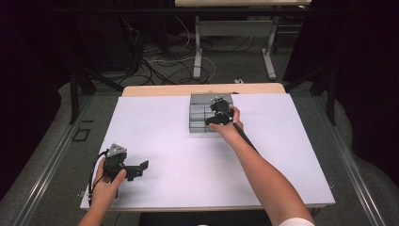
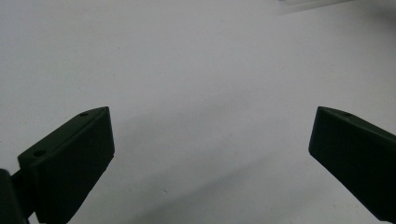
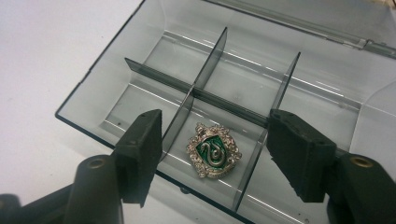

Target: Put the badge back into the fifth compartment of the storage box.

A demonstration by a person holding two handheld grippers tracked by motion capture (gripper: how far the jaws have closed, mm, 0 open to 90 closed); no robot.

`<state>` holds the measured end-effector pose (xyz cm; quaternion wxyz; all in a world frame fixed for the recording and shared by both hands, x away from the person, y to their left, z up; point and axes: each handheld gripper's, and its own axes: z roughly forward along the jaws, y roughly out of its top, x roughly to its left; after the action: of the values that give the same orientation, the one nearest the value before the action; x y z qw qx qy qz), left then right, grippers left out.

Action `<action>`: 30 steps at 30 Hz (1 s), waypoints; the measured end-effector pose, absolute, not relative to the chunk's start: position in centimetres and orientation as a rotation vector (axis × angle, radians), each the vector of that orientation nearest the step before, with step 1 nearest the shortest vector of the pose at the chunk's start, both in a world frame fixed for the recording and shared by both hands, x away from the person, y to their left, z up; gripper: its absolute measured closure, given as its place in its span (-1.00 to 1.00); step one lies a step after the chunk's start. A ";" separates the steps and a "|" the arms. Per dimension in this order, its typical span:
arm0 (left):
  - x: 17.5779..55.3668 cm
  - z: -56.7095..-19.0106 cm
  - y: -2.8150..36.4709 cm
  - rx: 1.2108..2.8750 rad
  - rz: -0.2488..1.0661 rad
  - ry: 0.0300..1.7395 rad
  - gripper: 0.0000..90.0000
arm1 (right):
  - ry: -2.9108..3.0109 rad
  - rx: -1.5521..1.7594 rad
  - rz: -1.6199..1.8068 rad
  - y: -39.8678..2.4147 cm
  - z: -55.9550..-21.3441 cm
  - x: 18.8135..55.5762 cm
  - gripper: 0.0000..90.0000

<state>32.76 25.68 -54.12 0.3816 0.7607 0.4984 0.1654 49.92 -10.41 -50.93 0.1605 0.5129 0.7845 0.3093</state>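
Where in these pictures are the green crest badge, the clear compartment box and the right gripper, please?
green crest badge [image 3: 214, 150]: right gripper view, its green centre.
clear compartment box [image 3: 205, 95]: right gripper view, its crossing dividers.
right gripper [image 3: 215, 140]: right gripper view, midway between its fingertips.

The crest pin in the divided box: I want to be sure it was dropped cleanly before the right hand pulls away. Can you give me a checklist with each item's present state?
1. Crest pin lies flat on the floor of a compartment in the near row: ok.
2. Right gripper has let go, its fingers standing apart on either side of the pin without touching it: ok.
3. Pin clear of the dividers: ok.
4. Divided box sits flat on the white table: ok.
5. Box lid stands open, out of the way: ok.
6. Left gripper open, nothing between its fingers: ok.
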 end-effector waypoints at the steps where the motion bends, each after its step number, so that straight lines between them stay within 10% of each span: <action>1: 32.8 -54.1 25.7 1.941 0.423 1.271 -0.99 | 2.240 1.449 0.887 -10.5 -50.9 49.9 -0.24; 30: 32.8 -54.2 25.6 1.947 0.417 1.270 -0.99 | 2.245 1.443 0.967 -13.1 -48.5 46.7 -0.59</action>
<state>32.79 25.63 -54.22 0.3801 0.7626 0.4973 0.1632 46.73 -13.09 -48.45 0.1509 0.5027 0.7818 0.3367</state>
